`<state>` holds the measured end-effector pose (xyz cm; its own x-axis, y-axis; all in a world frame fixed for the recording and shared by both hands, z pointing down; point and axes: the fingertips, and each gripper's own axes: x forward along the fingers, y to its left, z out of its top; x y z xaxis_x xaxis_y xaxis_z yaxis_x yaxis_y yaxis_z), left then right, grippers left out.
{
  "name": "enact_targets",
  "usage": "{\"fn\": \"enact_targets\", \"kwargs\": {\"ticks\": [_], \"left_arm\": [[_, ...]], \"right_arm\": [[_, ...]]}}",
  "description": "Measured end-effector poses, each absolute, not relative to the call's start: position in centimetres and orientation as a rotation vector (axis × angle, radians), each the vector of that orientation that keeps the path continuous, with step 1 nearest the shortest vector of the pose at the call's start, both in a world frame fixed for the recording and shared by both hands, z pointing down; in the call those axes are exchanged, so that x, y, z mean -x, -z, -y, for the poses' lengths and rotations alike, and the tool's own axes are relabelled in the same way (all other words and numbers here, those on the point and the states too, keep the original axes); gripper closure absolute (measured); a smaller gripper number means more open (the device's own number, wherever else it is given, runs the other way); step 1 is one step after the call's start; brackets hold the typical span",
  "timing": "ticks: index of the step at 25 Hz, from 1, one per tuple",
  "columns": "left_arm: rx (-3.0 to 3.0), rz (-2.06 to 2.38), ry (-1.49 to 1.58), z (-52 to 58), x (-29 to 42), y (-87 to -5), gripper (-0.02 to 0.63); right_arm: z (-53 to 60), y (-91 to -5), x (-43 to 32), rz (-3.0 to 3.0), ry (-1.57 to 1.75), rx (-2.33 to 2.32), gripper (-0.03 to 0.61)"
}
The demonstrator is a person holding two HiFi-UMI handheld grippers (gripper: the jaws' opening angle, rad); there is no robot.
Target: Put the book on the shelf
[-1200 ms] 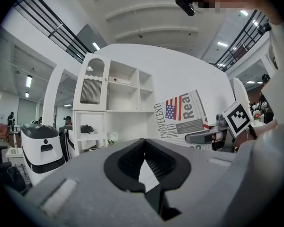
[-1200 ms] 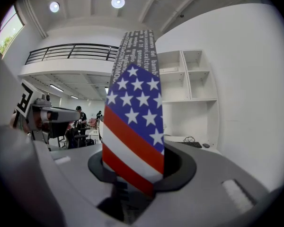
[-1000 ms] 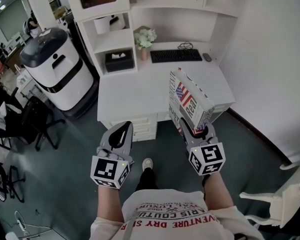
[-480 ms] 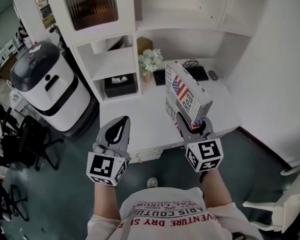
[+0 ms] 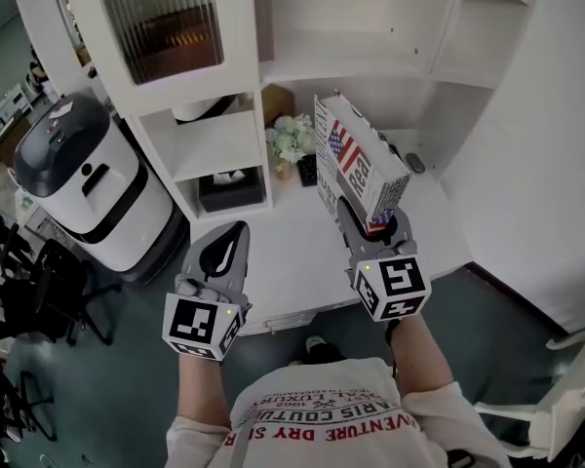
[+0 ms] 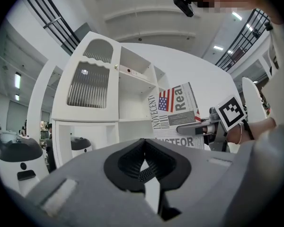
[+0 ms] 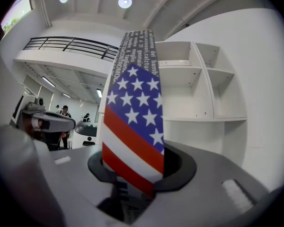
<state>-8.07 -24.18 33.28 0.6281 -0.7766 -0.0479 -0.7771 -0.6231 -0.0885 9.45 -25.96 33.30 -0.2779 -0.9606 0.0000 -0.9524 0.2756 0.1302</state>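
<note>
1. The book (image 5: 356,159) is a thick, box-shaped volume wrapped in newspaper-style print, with a stars-and-stripes flag on its broad face and flag stripes running down its narrow face. It stands nearly upright in the air, over the white desk (image 5: 292,247) and in front of the white shelf unit (image 5: 370,27), resting on no shelf.
2. Readable writing: "Real" in large grey letters beside the flag, "INOVECENTI" running up one edge, and "STEFOR" lower down, partly cut off. The small white print near the top of the narrow face is too fine to read.
3. The right gripper (image 5: 372,224) clamps the book's lower end, its jaws held partly apart by the book's thickness.
4. The left gripper (image 5: 232,242) hangs to the book's left, well apart from it, jaws closed together with nothing between them.
5. A pot of white flowers (image 5: 288,142) stands at the desk's back edge, just left of the book. The book hides most of a dark keyboard (image 5: 306,170), and a mouse (image 5: 415,163) lies toward the back right corner.
6. A black tissue box (image 5: 232,189) sits in the unit's low left cubby. A white machine with a dark lid (image 5: 88,178) stands on the floor left of the desk.
</note>
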Motion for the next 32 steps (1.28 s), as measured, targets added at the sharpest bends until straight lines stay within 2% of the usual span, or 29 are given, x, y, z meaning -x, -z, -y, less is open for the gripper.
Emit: {"fn": "enact_targets", "kwargs": {"ticks": [9, 19, 32], "left_arm": [[2.686, -1.293, -0.014, 27.4, 5.7, -30.6, 0.610], [2.609, -1.368, -0.006, 31.1, 7.8, -28.8, 0.611], [2.579, -1.417, -0.006, 34.5, 8.6, -28.7, 0.610]], "right_arm": [[32.2, -25.2, -10.0, 2.484, 0.342, -1.856, 0.419], [38.4, -15.9, -9.5, 2.502, 0.552, -1.920, 0.419], [50.2, -14.4, -8.6, 2.302, 0.599, -1.887, 0.419]]}}
